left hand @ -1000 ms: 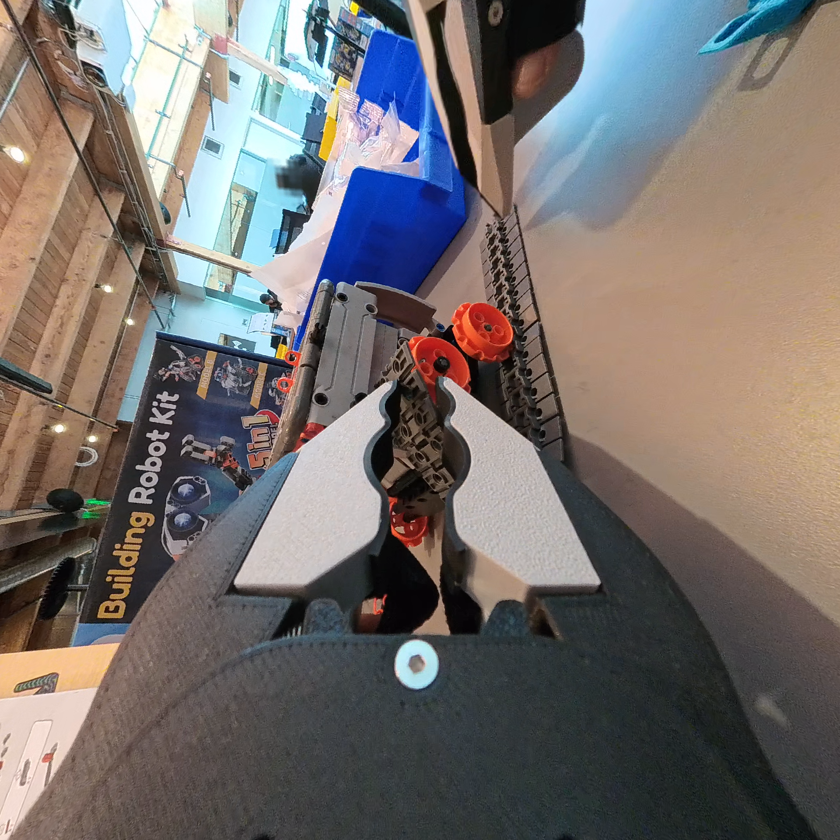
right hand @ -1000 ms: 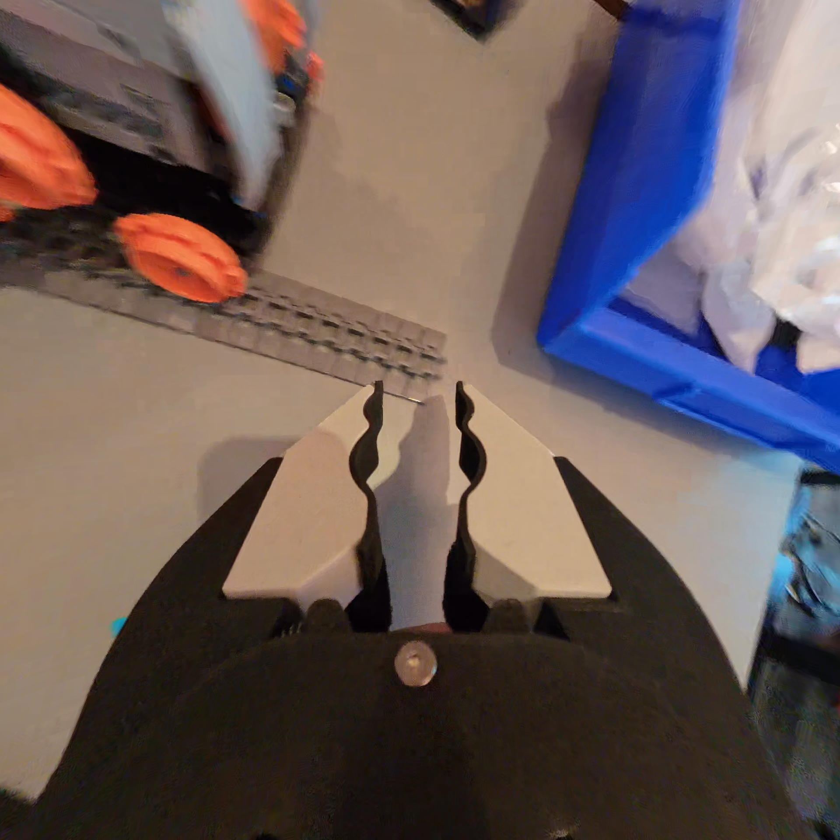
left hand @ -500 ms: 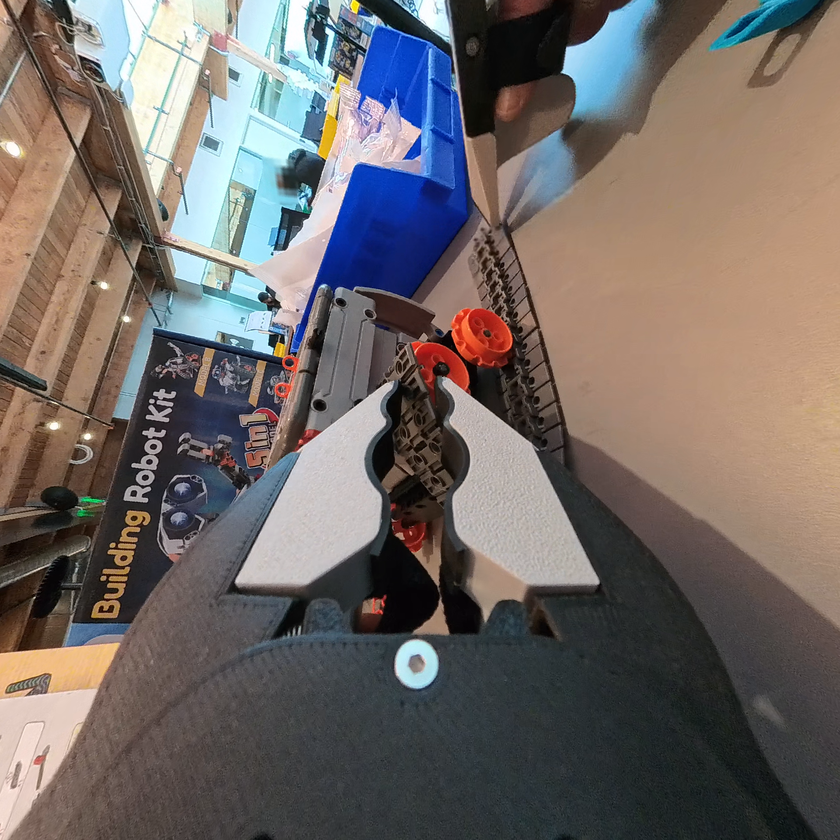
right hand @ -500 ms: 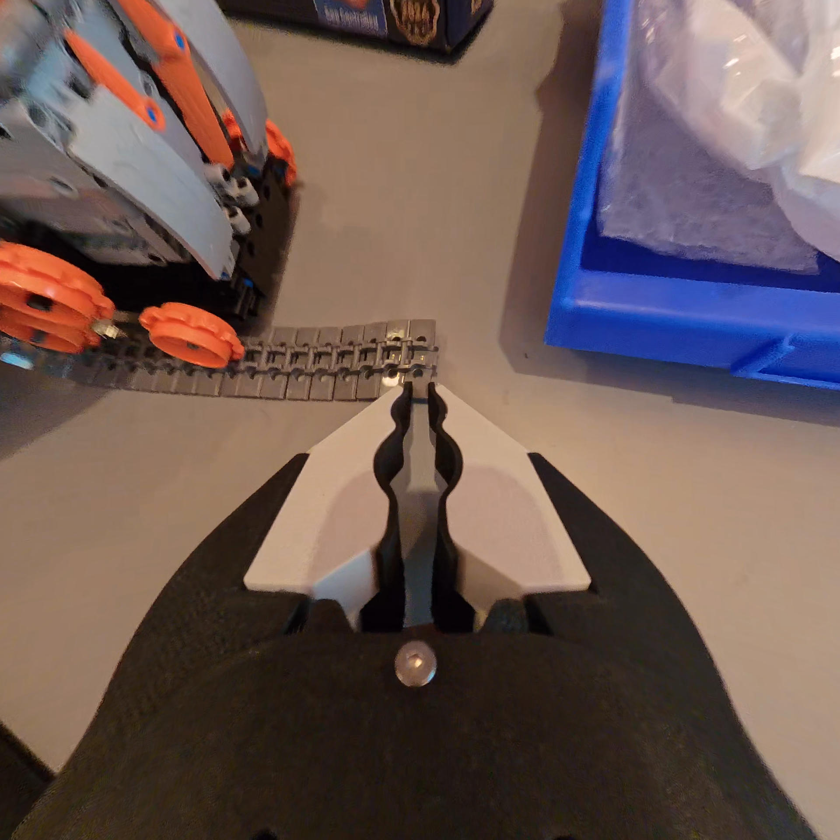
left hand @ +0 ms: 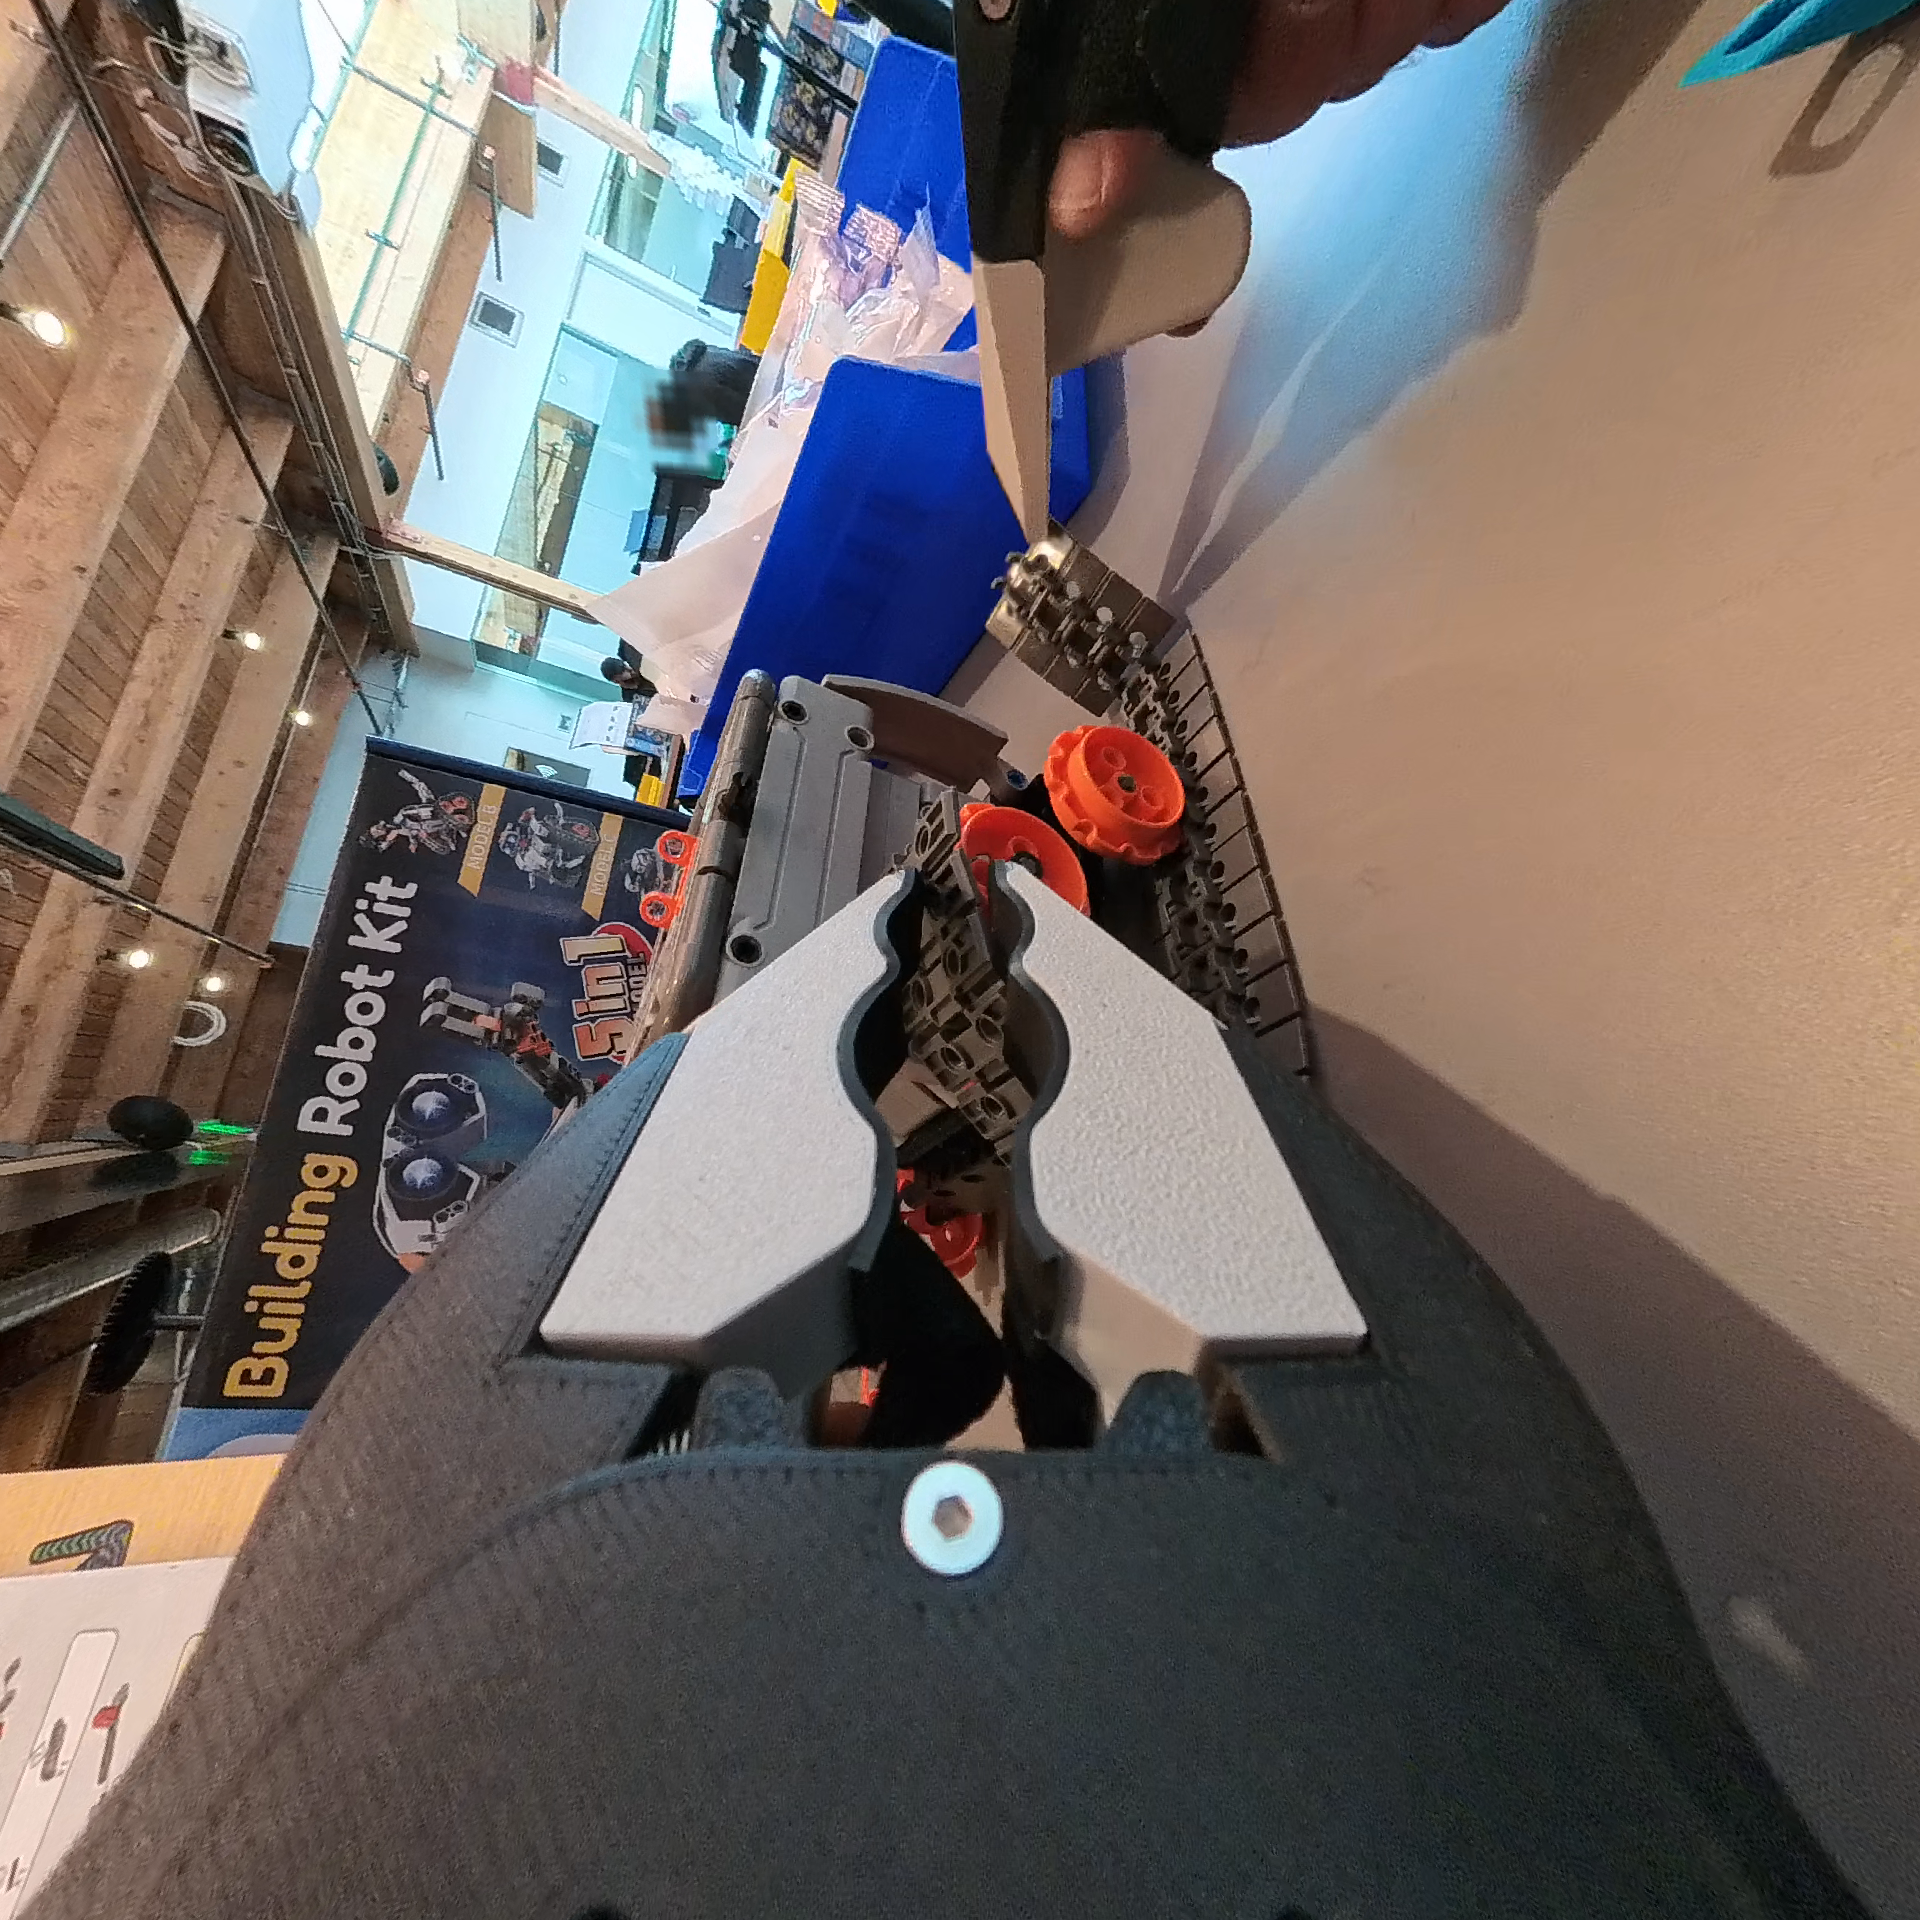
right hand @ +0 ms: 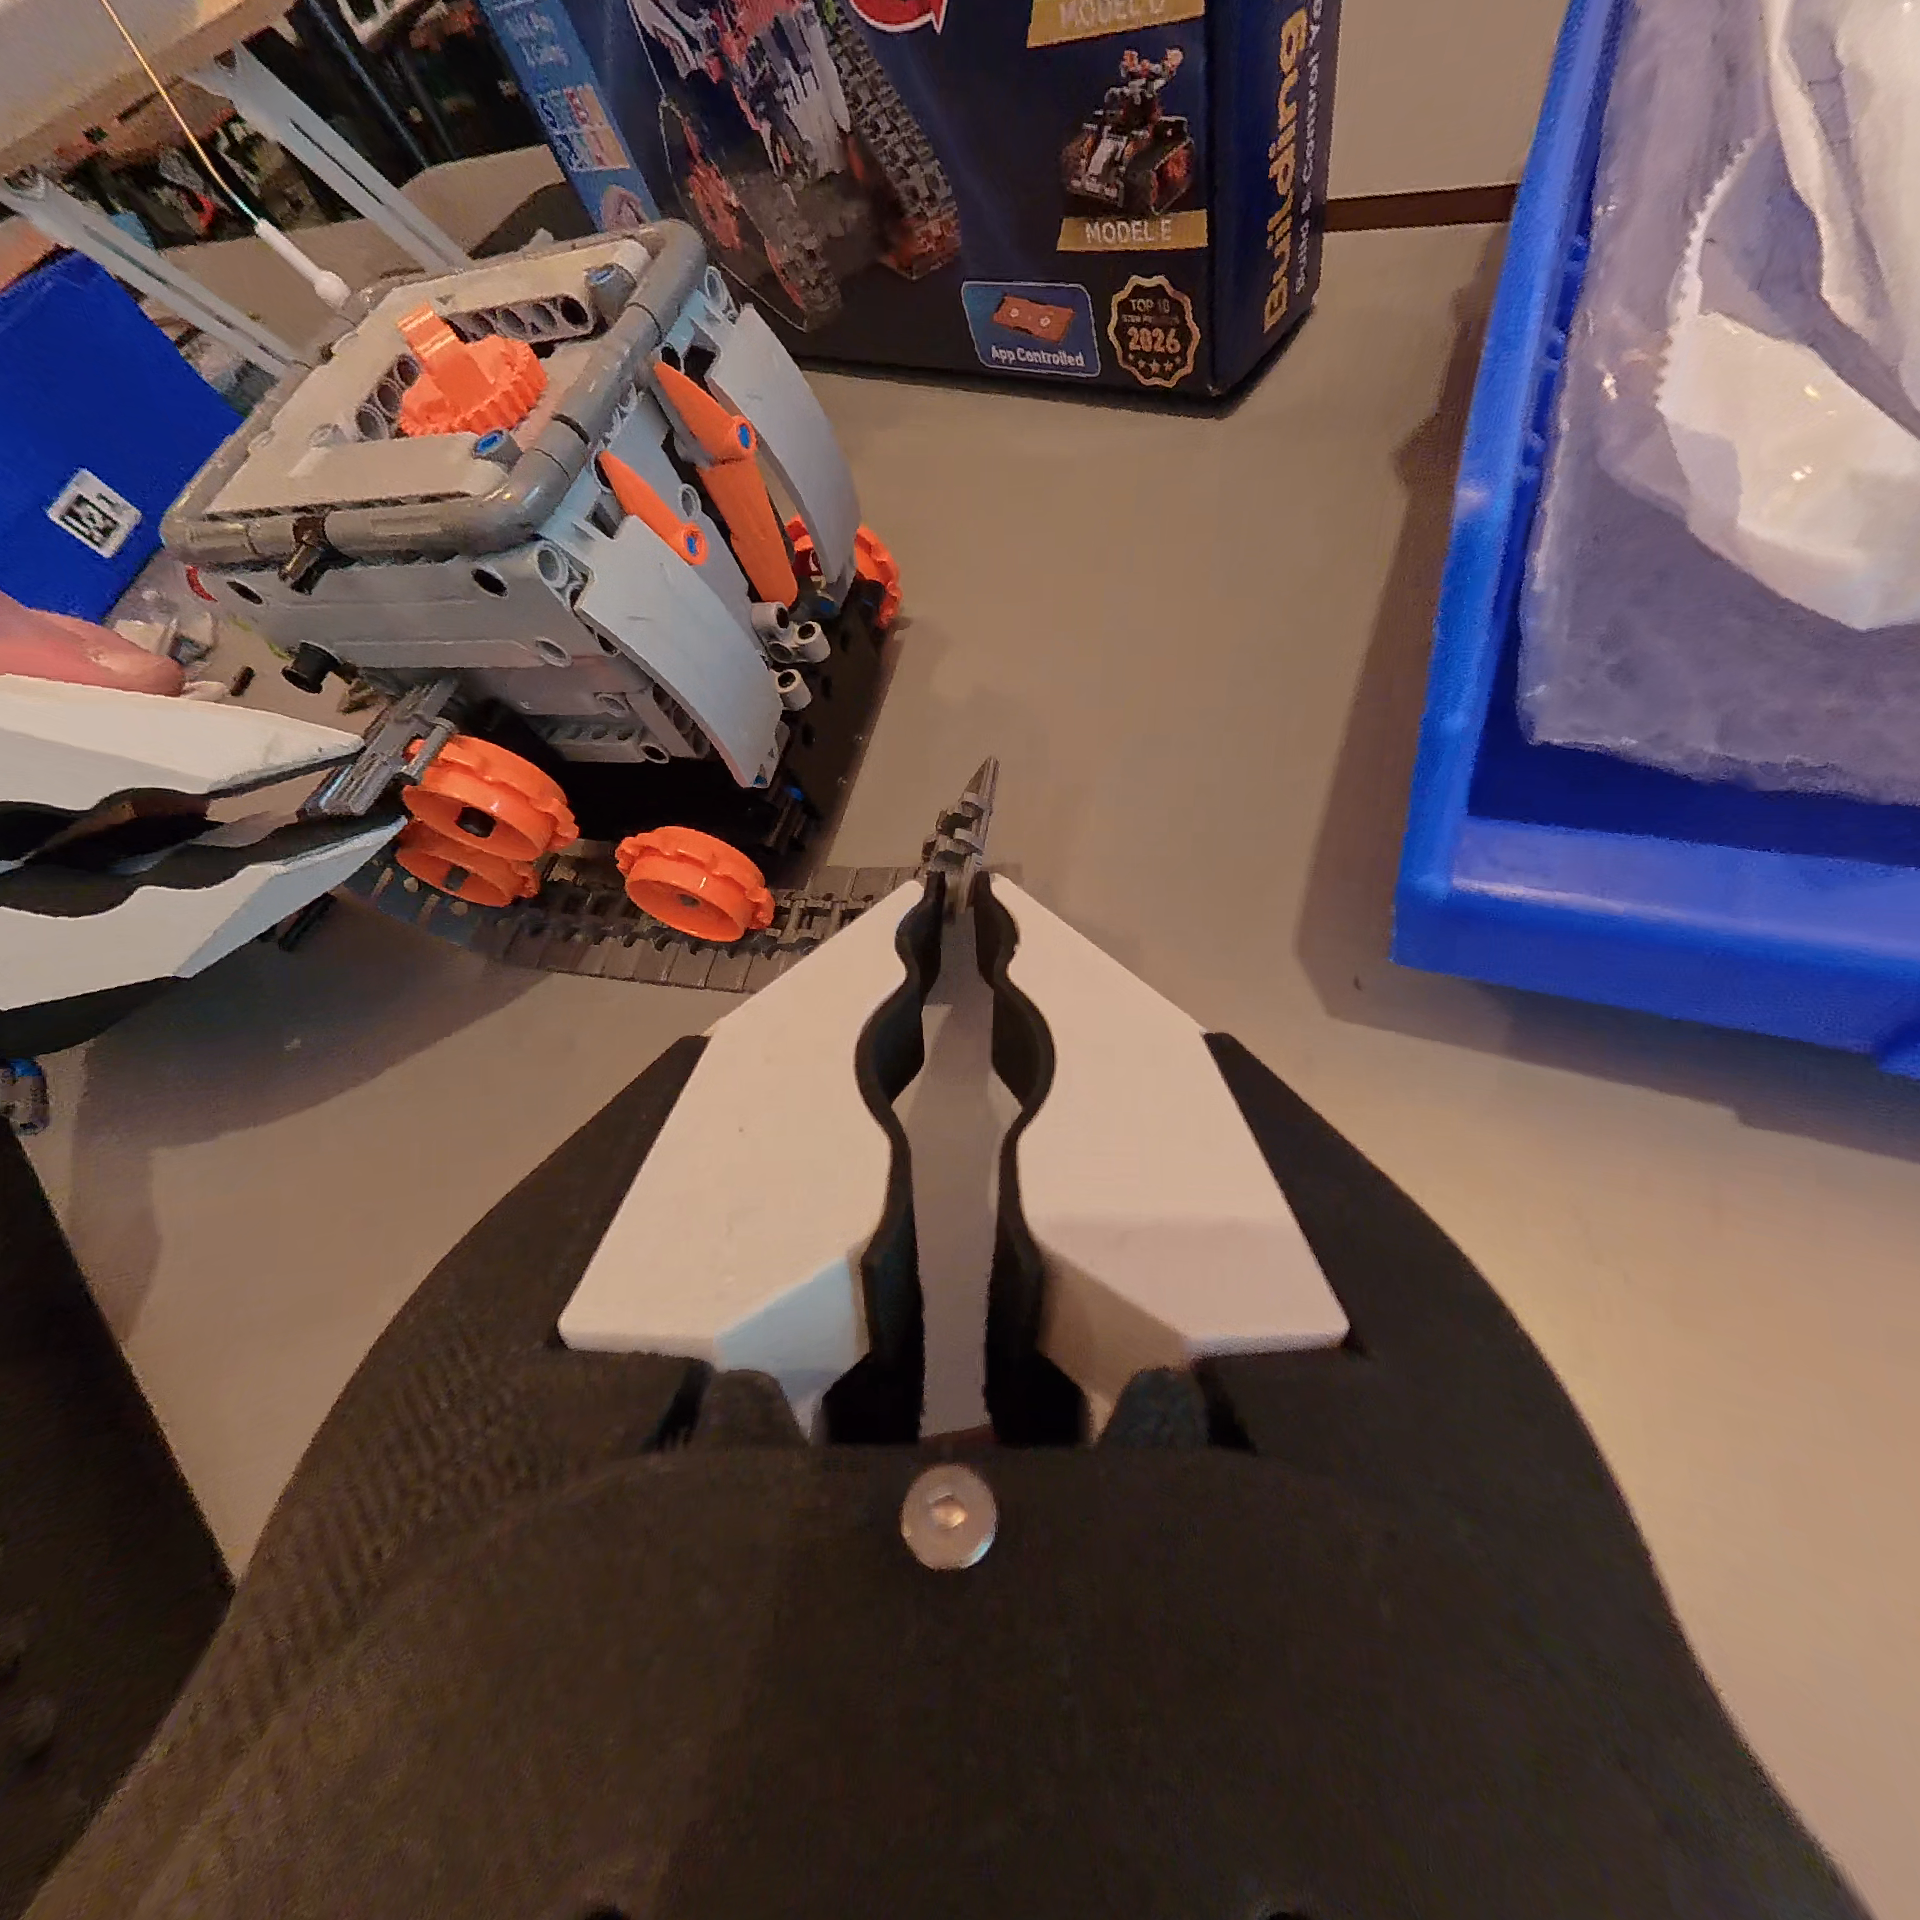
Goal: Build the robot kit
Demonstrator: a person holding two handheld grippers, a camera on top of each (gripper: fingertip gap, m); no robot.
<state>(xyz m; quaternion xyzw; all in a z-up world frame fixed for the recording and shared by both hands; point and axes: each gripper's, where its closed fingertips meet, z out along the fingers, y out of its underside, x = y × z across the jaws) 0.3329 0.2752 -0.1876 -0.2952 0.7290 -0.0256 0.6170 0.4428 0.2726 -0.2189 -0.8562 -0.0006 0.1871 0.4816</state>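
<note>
A grey and orange tracked toy vehicle point(right hand: 499, 540) stands on the table, with a grey link track point(right hand: 644, 935) lying under its orange wheels point(right hand: 691, 883). My left gripper point(left hand: 956, 883) is shut on one end of the track point(left hand: 961, 997) beside an orange wheel point(left hand: 1023, 842). It also shows at the left edge of the right wrist view point(right hand: 343, 821). My right gripper point(right hand: 961, 883) is shut on the track's other, free end point(right hand: 971, 821) and holds it lifted off the table. In the left wrist view its tip point(left hand: 1029, 499) pinches that raised end point(left hand: 1081, 623).
A blue bin point(right hand: 1558, 831) holding clear plastic bags point(right hand: 1766, 416) stands to the right of the track. A dark blue kit box point(right hand: 987, 177) stands behind the vehicle. A printed sheet point(left hand: 62, 1662) and a teal object point(left hand: 1787, 42) lie at the left wrist view's edges. There is about 12 centimeters between the tips of the two grippers.
My right gripper came down to the track's free end, shut on it and lifted it off the table. My left gripper kept its hold and stayed still.
</note>
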